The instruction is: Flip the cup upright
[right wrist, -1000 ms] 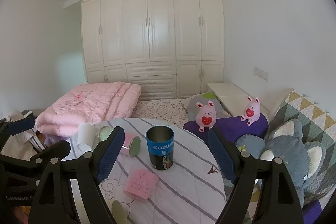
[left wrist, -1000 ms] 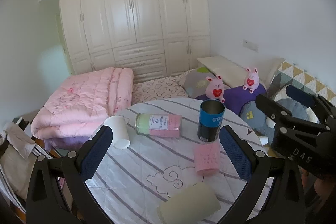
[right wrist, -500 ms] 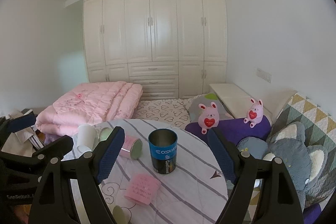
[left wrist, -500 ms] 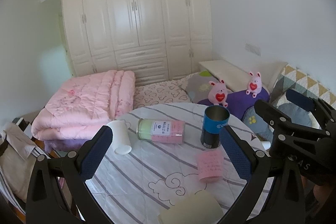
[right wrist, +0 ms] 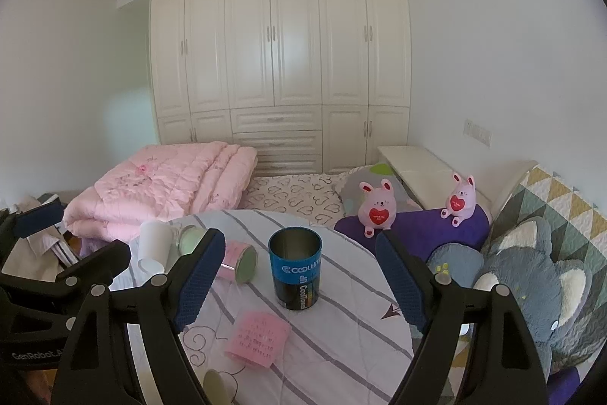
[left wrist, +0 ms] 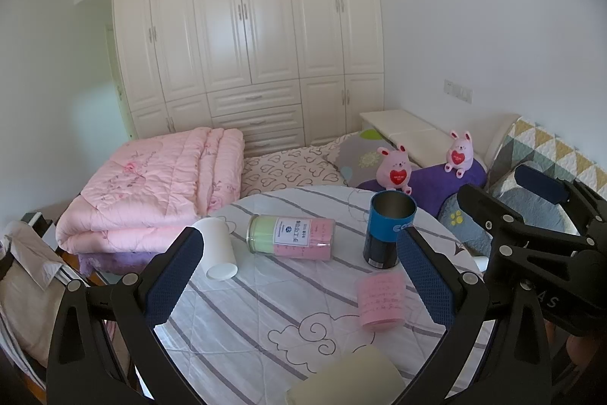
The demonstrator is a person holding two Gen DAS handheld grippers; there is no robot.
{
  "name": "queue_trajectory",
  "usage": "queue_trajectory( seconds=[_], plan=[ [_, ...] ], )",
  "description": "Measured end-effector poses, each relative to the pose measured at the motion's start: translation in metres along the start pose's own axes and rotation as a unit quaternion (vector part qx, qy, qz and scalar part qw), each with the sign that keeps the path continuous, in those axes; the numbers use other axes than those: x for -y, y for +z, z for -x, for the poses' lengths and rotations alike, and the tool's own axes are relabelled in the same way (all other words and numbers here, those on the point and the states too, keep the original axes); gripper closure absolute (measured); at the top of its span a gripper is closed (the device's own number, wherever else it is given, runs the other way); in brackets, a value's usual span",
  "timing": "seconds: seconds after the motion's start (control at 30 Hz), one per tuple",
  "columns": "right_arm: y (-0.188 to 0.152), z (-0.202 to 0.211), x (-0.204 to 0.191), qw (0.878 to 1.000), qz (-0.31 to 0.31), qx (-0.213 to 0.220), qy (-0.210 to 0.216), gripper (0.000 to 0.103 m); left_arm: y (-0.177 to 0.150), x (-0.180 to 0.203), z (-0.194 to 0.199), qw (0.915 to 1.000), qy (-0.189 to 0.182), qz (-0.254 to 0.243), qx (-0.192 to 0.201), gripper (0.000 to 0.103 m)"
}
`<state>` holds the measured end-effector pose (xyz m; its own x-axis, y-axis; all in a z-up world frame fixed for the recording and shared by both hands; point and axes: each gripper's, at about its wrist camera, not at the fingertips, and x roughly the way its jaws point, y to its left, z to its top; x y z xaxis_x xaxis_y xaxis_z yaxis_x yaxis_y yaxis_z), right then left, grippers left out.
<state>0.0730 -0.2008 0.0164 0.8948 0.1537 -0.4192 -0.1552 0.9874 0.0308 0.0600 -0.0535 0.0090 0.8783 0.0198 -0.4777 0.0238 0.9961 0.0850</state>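
A: Where is the cup to be found?

B: Several are seen on the round surface [left wrist: 265, 310]. A blue metal cup [left wrist: 387, 230] already stands upright toward the far right edge. A white cup [left wrist: 216, 247] lies tipped near the far left edge, a pink cup [left wrist: 379, 300] stands mouth-down toward the right edge, and a pale cup [left wrist: 349, 378] lies on its side at the near edge. A labelled jar [left wrist: 292, 232] lies on its side between the white and blue ones.

A: And the grippers?

B: The left hand-held gripper [left wrist: 299, 276] is held with its jaws spread wide and nothing between them; the right hand-held gripper [right wrist: 299, 281] is likewise spread and empty, with the blue cup framed between its pads but untouched.

A: How might the pink cup be expected to handle?

B: It is judged light and thin-walled, likely plastic, so it could be dented or squirted out by a hard squeeze. A grip across the middle of its side wall is advised, so that it can be turned over without the rim being crushed. The quilted cloth should lend some friction, though it may be dragged.
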Motion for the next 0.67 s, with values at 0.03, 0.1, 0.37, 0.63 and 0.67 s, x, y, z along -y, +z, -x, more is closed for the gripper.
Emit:
queue_trajectory(
  seconds=[0.03, 0.1, 0.37, 0.63, 0.67],
  plan=[
    [0.0, 0.0, 0.0, 1.0, 0.0, 0.0, -0.001, 0.02, 0.0, 0.0, -0.001, 1.0, -0.001, 0.0, -0.001, 0.0],
    [0.0, -0.001, 0.0, 1.0, 0.001, -0.001, 0.001, 0.02, 0.0, 0.0, 0.0, 1.0, 0.001, -0.001, 0.0, 0.0],
    [-0.002, -0.007, 0.001, 1.0, -0.003, -0.01, 0.003, 0.02, -0.002, 0.0, -0.002, 1.0, 0.002, -0.002, -0.002, 0.0],
    [-0.002, -0.015, 0.001, 1.0, -0.004, -0.019, 0.003, 0.02, -0.004, -0.002, -0.014, 0.9999, -0.007, -0.007, -0.012, 0.0],
    [-0.002, -0.017, 0.001, 1.0, -0.004, -0.02, 0.003, 0.02, -0.004, -0.003, -0.016, 0.9999, -0.007, -0.006, -0.013, 0.0]
  ],
)
